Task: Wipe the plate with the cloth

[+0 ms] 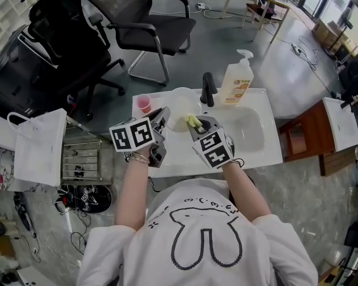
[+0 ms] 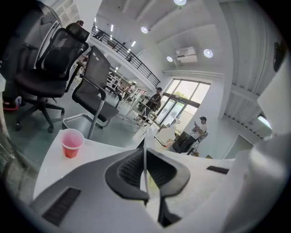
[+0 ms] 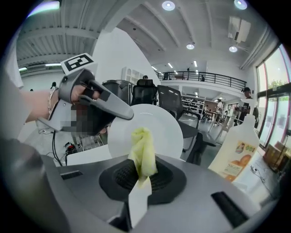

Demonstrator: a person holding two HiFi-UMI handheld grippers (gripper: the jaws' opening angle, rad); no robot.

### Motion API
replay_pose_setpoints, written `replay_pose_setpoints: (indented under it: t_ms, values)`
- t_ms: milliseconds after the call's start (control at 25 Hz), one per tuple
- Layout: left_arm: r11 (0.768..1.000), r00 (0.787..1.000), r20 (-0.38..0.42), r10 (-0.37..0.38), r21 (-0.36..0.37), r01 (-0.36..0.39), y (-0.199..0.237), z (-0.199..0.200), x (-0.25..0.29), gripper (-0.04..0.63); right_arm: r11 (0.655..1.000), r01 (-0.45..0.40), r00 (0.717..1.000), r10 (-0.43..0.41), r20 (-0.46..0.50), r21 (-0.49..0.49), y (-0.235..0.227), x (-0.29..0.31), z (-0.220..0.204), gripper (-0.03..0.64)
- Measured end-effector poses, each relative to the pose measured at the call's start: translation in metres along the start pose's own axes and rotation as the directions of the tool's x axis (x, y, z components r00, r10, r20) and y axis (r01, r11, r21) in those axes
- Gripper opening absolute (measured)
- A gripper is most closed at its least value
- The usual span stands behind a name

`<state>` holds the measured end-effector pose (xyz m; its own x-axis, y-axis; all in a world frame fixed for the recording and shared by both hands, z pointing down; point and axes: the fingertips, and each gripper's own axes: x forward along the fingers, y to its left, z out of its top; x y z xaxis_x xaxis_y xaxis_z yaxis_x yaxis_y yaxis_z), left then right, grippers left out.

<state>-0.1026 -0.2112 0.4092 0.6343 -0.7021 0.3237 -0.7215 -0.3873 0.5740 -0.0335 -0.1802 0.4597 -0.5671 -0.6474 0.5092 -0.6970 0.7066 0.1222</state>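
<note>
Right gripper point(image 3: 142, 182) clamps a bunched yellow-green cloth point(image 3: 143, 150), its free end aimed at the round white plate point(image 3: 166, 129) at 12 o'clock. Left gripper point(image 2: 145, 177) pinches the plate's rim at 9 o'clock, holding it on edge, face presented for wiping.

Grey polished floor point(image 1: 235, 50). I note a black sled-base chair point(image 1: 151, 28) and a black swivel chair point(image 1: 61, 44) behind the white worktop point(image 1: 173, 162). Recessed ceiling lights point(image 3: 168, 5), railed mezzanine point(image 3: 209, 76), tall windows point(image 2: 182, 95).

pink cup point(image 1: 144, 103) left of the black faucet point(image 1: 207, 89), soap bottle point(image 1: 236, 78) just right.
</note>
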Motion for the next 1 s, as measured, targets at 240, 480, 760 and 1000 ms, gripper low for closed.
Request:
replay_pose_setpoints:
  t_ms: [240,480,760,1000]
  values:
    - [1.000,0.999,0.039,0.011,-0.021,-0.010,0.001,-0.002,0.006,0.018,0.938,-0.182,0.974,0.132,0.183,0.294,0.012,-0.011,0.033,0.049]
    - [0.999,0.997,0.076,0.028,-0.025,-0.026,-0.004,-0.004,0.007,0.018,0.840,-0.324,0.940,0.234,0.248,0.436,0.028,-0.006,0.042,0.049]
    - [0.999,0.996,0.083,0.026,-0.031,-0.023,-0.002,0.003,0.001,0.018,0.854,-0.337,0.940,0.281,0.194,0.396,0.038,0.001,0.035,0.049]
    - [1.000,0.999,0.052,-0.013,-0.015,0.014,-0.003,0.001,-0.003,0.021,0.923,-0.245,0.969,0.244,0.042,0.296,0.037,0.001,0.011,0.049]
